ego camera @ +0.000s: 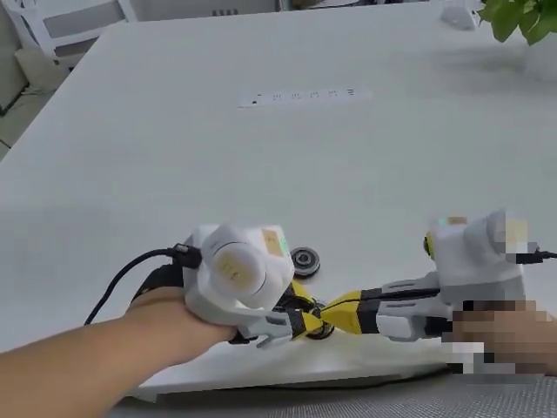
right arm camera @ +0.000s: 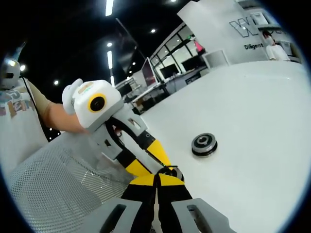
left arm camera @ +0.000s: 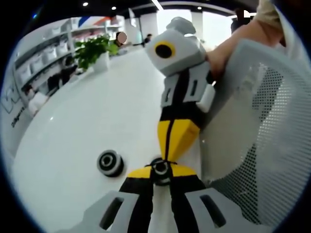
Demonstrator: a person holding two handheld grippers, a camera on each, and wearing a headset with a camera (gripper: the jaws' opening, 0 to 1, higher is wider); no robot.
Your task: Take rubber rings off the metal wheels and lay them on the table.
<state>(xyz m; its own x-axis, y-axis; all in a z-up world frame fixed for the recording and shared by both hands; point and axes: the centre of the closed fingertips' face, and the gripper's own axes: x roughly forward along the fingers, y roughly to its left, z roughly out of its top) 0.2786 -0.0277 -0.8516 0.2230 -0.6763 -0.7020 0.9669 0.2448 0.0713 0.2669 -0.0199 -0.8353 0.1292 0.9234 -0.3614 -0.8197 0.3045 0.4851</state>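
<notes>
**Left gripper** (left arm camera: 160, 171): you hold it in your left hand (ego camera: 170, 315). The jaws are closed in on a metal wheel (left arm camera: 160, 167), with one yellow pad on each side of it. The wheel sits right at the jaw tips. I cannot tell whether it rests on the table (ego camera: 261, 165) or hangs just above it.

**Right gripper** (right arm camera: 157, 178): it meets the left gripper head-on, tip to tip. Its jaws are drawn together to a thin slit. The tips touch the same wheel from the opposite side. Whether they pinch any part of its rim is too small to tell.

**Second wheel** (left arm camera: 110, 162): it lies flat on the table, to the left of the left gripper's jaws in that gripper's view and to the right of the right gripper's jaws in that one's. In the head view it is just beyond the point where the tips meet, and it touches neither gripper.

**Further out:**
- A black cable (ego camera: 122, 283) trails from the back of the left gripper past your wrist.
- A grey mesh chair back (left arm camera: 252, 126) stands close on your side of both grippers.
- A white power strip (ego camera: 305, 96) lies well beyond the grippers, mid-table.
- A green plant (ego camera: 522, 17) is at the far right corner.
</notes>
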